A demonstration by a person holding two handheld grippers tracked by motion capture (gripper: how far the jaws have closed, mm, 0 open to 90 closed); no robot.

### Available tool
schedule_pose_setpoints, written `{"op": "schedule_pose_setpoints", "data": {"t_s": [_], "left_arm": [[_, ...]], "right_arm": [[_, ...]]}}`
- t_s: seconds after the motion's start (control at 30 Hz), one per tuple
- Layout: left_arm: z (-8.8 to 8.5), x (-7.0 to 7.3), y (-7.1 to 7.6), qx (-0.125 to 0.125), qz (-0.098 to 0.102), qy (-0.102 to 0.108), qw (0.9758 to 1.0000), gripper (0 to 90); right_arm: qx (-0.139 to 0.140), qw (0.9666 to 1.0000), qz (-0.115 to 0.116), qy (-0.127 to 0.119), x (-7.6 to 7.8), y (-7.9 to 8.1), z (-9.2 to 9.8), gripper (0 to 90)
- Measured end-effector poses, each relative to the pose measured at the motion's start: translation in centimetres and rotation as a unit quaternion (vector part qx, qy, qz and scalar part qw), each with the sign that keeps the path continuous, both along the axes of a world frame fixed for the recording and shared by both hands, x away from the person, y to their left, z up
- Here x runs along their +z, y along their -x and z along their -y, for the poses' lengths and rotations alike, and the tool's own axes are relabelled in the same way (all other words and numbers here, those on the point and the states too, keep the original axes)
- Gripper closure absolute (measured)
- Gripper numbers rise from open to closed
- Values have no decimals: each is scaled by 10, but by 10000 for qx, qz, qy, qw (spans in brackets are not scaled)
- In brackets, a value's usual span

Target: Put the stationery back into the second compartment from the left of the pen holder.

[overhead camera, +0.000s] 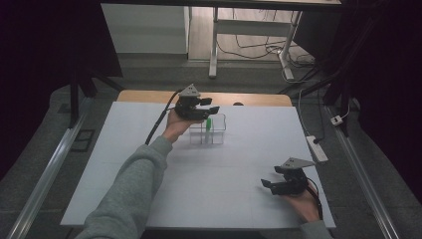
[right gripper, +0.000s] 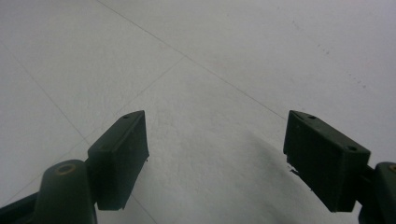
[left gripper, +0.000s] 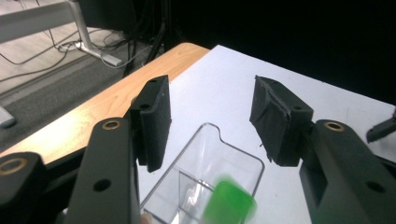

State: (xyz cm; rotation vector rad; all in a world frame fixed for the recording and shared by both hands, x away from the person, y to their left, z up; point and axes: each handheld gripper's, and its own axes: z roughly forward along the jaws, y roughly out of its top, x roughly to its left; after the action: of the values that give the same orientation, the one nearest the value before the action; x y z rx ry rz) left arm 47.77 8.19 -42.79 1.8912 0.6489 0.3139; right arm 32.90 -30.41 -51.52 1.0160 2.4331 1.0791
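A lab or recording room: a table (overhead camera: 149, 164) covered with a white sheet stands between black curtains (overhead camera: 393, 74), with metal rails (overhead camera: 45, 174) on the grey carpet beside it, a power strip (overhead camera: 317, 148) and loose cables (overhead camera: 259, 47) on the floor, and a desk frame (overhead camera: 219, 30) behind

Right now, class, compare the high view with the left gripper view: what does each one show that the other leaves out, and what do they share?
High view alone: the person's grey sleeve, both hands, and the right claw low over the white table near its right edge, with a power strip on the floor beside it.

Left gripper view alone: the inner faces of the left claw, its jaws standing apart with nothing pressed between them.

Shared: the clear plastic container with the green item inside, and the wooden edge behind the white surface.
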Motion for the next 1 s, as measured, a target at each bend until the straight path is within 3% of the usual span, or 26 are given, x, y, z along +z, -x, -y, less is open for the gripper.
{"op": "schedule_pose_setpoints", "data": {"t_s": [0.47,0.8,0.93,1.0], "left_arm": [[-13,-6,11,-127,-335,-61,9993,473],[-30,-11,40,-102,-266,-287,9992,466],[-40,-14,57,86,-204,-644,9977,454],[-48,-17,68,122,-234,-633,9976,447]], "right_arm": [[-9,10000,27,-17,0,0,0,217],[-8,10000,39,8,1,1,-1,217],[-20,10000,51,-8,1,1,-1,217],[12,10000,49,-34,1,1,-1,217]]}}
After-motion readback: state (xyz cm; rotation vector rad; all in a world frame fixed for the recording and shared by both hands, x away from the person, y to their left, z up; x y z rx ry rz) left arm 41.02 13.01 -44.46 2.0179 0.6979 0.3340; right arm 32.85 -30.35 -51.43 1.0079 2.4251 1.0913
